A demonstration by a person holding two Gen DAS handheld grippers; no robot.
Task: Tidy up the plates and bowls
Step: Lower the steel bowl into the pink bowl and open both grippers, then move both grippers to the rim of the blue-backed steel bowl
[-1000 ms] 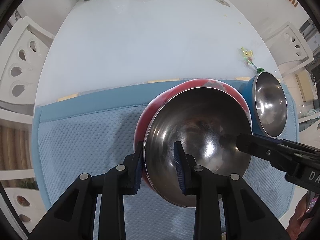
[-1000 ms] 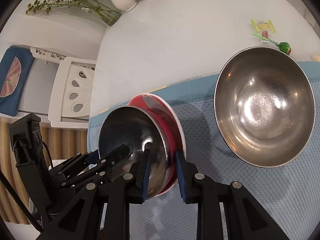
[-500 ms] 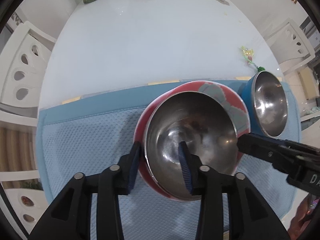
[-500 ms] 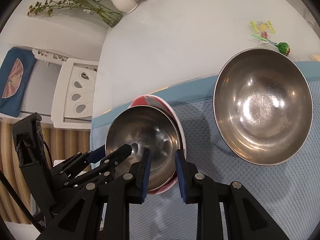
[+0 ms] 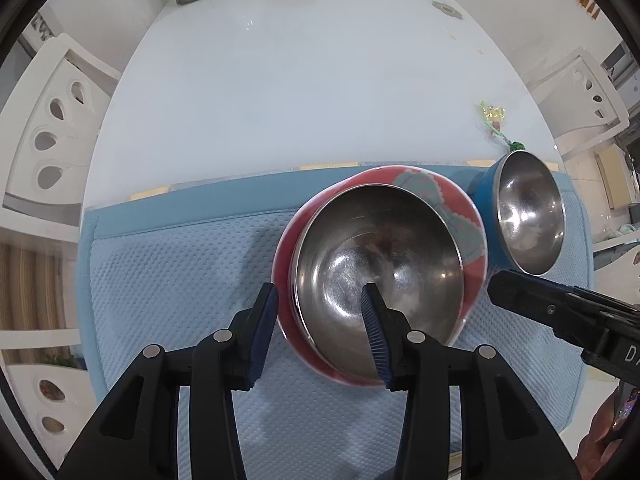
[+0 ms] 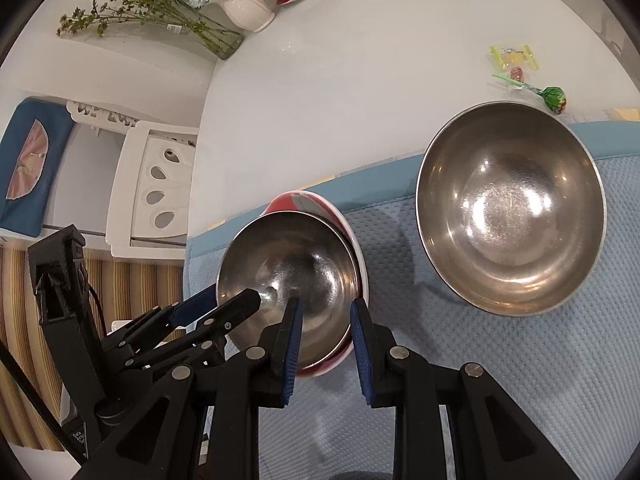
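Jaws parted, the left gripper straddles the near rim of the steel bowl nested in the red plate on the blue mat. Right gripper, likewise released, straddles their opposite edge; a second steel bowl sits rightward.

A shiny steel bowl sits nested in a red-rimmed plate on a pale blue textured mat, the right gripper straddling their near edge; a larger steel bowl rests alongside.
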